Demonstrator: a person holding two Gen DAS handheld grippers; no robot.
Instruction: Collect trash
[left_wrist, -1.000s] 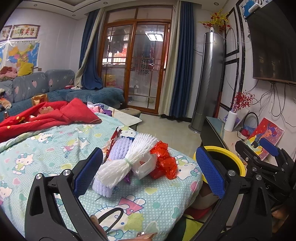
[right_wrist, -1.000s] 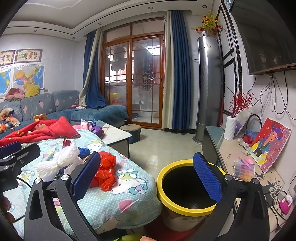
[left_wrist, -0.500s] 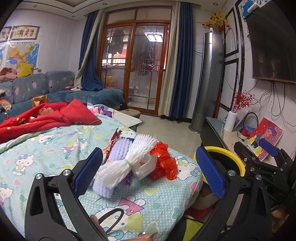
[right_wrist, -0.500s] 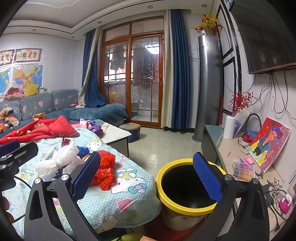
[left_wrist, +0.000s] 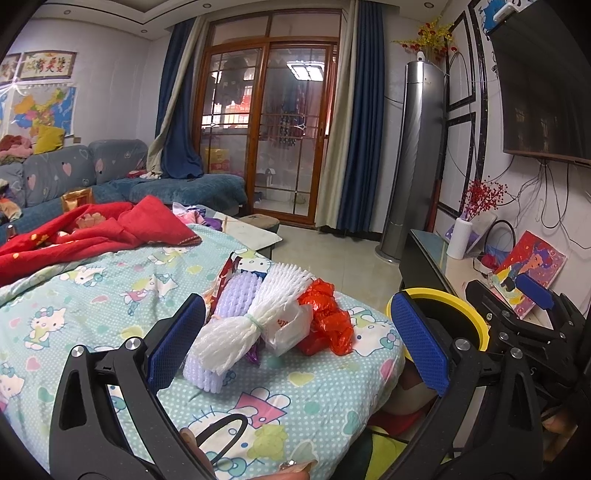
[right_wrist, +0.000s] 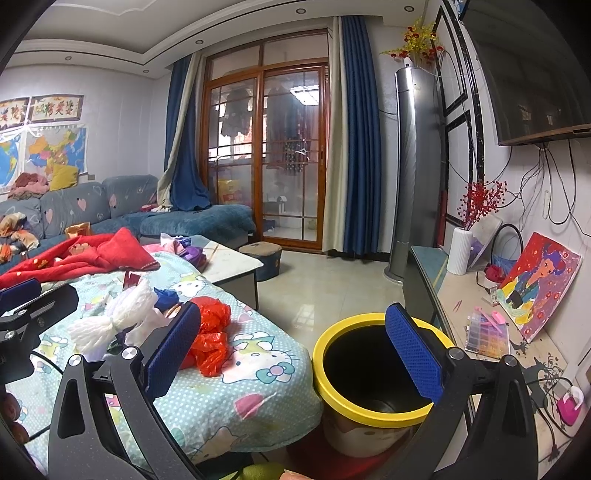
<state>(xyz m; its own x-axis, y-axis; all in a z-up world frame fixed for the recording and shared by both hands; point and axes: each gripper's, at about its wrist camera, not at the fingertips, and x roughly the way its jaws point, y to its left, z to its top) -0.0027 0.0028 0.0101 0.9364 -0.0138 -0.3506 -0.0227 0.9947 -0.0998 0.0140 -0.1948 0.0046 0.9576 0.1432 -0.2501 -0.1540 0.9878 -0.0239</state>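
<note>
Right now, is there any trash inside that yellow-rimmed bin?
No, the bin looks dark and empty in the right wrist view, and the red plastic bag lies on the bed.

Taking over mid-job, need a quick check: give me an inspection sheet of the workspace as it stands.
Surface: Hello Kitty bedspread.
Job's things: white foam net, purple foam net, clear plastic bag, red plastic bag piled together; yellow-rimmed bin beside the bed looks empty.
Clutter: red blanket.
Grippers: left gripper and right gripper open, holding nothing.
Cables: black loop near the left gripper.
Surroundings: sofa, wall TV.
</note>
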